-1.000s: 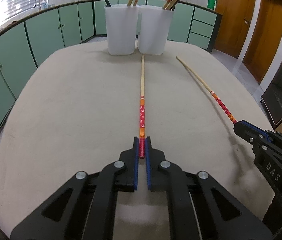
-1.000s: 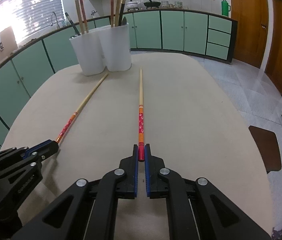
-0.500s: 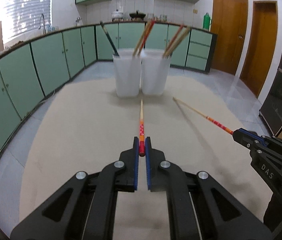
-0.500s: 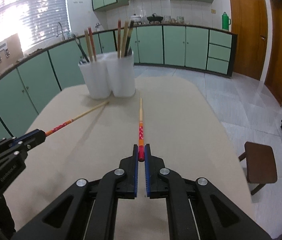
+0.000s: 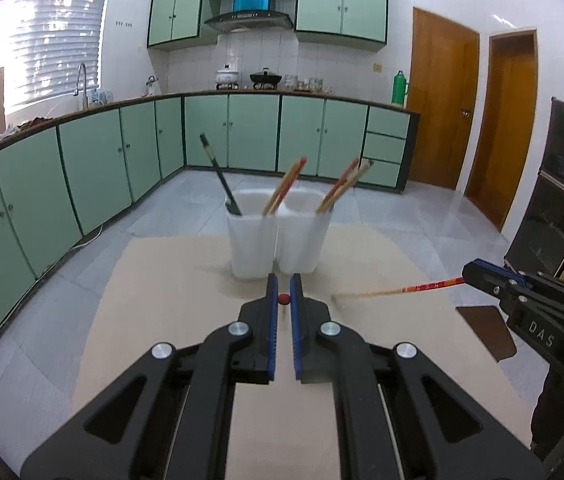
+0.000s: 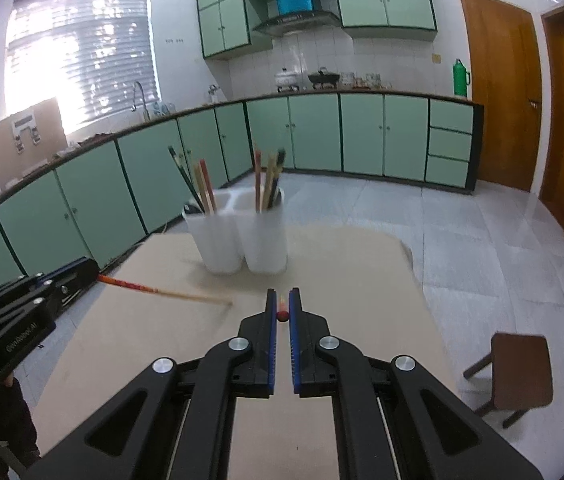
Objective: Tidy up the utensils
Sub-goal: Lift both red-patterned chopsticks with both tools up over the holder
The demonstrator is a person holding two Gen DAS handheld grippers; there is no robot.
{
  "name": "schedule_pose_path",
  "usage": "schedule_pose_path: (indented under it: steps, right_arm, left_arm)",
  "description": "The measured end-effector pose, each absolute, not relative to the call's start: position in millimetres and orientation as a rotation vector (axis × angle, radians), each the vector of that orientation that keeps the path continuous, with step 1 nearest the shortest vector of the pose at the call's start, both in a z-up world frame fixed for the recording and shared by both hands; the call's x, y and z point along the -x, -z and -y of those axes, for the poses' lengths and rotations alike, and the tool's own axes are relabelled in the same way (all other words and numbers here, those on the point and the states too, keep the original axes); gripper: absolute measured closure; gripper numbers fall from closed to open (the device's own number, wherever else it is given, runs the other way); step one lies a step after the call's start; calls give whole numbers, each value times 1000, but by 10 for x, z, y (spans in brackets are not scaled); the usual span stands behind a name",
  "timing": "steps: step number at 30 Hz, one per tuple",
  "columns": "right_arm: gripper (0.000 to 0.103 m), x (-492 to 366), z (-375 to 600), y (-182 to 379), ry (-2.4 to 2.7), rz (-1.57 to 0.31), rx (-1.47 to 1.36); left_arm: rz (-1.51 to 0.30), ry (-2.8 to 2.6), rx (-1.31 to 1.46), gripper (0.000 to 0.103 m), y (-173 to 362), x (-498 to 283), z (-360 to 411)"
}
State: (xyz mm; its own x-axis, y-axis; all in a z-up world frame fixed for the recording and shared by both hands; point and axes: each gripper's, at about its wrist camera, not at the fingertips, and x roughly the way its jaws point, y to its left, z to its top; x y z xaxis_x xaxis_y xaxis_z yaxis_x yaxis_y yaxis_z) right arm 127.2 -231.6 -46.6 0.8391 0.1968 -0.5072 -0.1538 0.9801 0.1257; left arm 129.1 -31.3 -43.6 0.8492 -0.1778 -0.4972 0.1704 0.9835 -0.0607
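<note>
Above the beige table (image 5: 170, 280), both grippers are up in the air, and each one has a chopstick! Left gripper (image 5: 283, 300): blue pads pressed together on the red butt end of its chopstick (image 5: 283, 299), which points straight away from the camera so only that round red tip shows. Right gripper (image 6: 282, 314): same story, jaws pinching the red end of the other chopstick (image 6: 282, 315), seen end-on. From the right wrist view, the left one's chopstick (image 6: 162, 290) sticks out level toward the middle, clear of the tabletop, red patterned handle near the claw, pale wood at the tip. From the left wrist view, the right gripper (image 5: 466, 271) shows its chopstick (image 5: 397, 290) reaching in from the right, blurred at the tip. Far across the table stand two white holders touching side by side, left holder (image 5: 250, 244) and right holder (image 5: 301, 240), both already bristling with leaning chopsticks. Green cabinets (image 5: 94, 164) curve round behind, and a brown stool (image 6: 517, 372) sits on the floor to the right.
</note>
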Motion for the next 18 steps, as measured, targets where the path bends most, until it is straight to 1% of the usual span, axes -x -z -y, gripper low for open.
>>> schedule_pose_path:
  steps: [11,18]
  right_arm:
    - [97,-1500,2230,74,-273,-526,-75]
    - [97,-1596,2194,-286,-325,-474,-64]
  left_arm:
    - [-488,224,27,98,205,-1429,273]
    - [-432,228,28,98,-98,-1433,161]
